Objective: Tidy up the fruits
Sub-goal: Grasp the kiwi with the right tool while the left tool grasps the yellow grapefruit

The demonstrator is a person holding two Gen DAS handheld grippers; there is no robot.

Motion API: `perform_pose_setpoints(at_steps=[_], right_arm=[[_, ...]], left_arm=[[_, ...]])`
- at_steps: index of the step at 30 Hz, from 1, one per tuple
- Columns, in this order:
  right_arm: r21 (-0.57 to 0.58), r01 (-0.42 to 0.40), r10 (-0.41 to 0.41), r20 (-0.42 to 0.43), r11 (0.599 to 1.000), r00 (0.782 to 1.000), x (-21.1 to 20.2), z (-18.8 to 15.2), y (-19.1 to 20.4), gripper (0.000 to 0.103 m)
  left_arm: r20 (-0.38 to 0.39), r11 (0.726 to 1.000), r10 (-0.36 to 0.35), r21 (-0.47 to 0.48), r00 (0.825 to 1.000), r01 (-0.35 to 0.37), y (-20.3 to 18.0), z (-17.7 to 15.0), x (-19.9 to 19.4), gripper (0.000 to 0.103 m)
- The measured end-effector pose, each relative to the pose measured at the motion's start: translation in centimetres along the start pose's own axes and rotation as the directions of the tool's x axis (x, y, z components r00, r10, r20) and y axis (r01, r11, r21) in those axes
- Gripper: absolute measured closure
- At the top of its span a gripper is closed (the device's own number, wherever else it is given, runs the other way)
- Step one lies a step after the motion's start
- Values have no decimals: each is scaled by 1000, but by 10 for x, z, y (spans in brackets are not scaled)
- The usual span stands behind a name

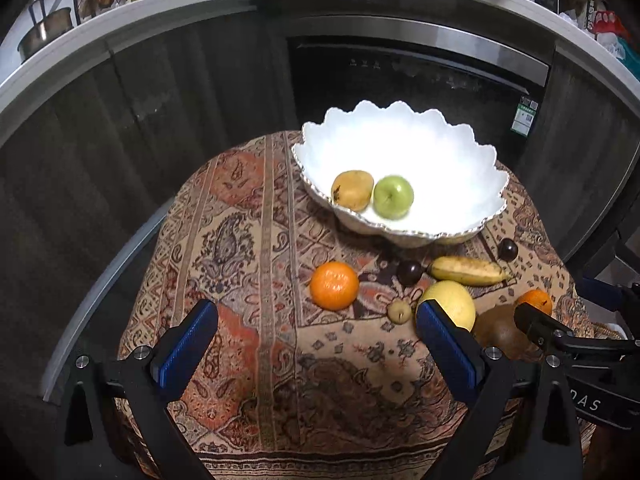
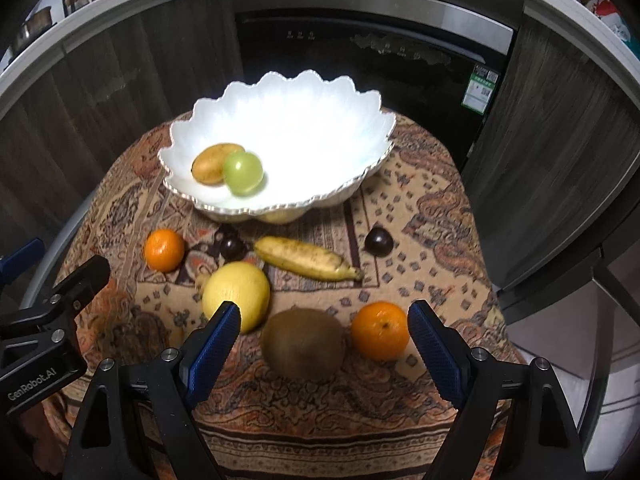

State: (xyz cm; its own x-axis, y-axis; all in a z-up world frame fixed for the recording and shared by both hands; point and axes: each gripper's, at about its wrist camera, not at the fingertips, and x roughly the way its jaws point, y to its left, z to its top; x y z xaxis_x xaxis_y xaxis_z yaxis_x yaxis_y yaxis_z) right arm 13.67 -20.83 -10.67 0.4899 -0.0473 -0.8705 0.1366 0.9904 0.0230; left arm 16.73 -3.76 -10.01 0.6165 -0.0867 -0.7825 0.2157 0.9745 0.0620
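A white scalloped bowl (image 1: 452, 184) (image 2: 320, 136) at the table's far side holds a mango (image 1: 352, 190) (image 2: 214, 162) and a green apple (image 1: 393, 196) (image 2: 243, 172). On the patterned cloth lie two oranges (image 1: 334, 285) (image 2: 380, 330), a banana (image 1: 468, 271) (image 2: 304, 258), a yellow round fruit (image 1: 452, 300) (image 2: 240, 292), a kiwi (image 2: 304, 342) and two dark plums (image 2: 379, 242) (image 2: 233, 249). My left gripper (image 1: 316, 320) is open and empty above the near cloth. My right gripper (image 2: 324, 320) is open, with the kiwi between its fingers, untouched.
The small round table is covered by a patterned cloth (image 1: 260, 240). Dark cabinets and an oven door (image 1: 400, 76) stand behind it. A counter (image 1: 120, 20) above carries jars and a pot. A small brownish fruit (image 1: 399, 311) lies by the yellow one.
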Motion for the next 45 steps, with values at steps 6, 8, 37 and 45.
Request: perform_pose_setpoints(at_steps=[6, 8, 37, 45], right_arm=[[-10, -1, 1, -34, 1000, 999, 13, -8, 5, 17], [-10, -1, 1, -46, 1000, 999, 17, -12, 5, 17], [-58, -10, 2, -148, 998, 989, 62, -21, 21, 33], [-37, -21, 15, -158, 999, 987, 76, -20, 19, 35]], left_arm=[[-33, 1000, -4, -13, 999, 4, 4, -10, 9, 2], [-41, 1000, -4, -14, 999, 4, 4, -13, 12, 2], [-112, 999, -17, -36, 994, 13, 8, -24, 37, 2], [-113, 999, -17, -32, 993, 13, 7, -24, 37, 2]])
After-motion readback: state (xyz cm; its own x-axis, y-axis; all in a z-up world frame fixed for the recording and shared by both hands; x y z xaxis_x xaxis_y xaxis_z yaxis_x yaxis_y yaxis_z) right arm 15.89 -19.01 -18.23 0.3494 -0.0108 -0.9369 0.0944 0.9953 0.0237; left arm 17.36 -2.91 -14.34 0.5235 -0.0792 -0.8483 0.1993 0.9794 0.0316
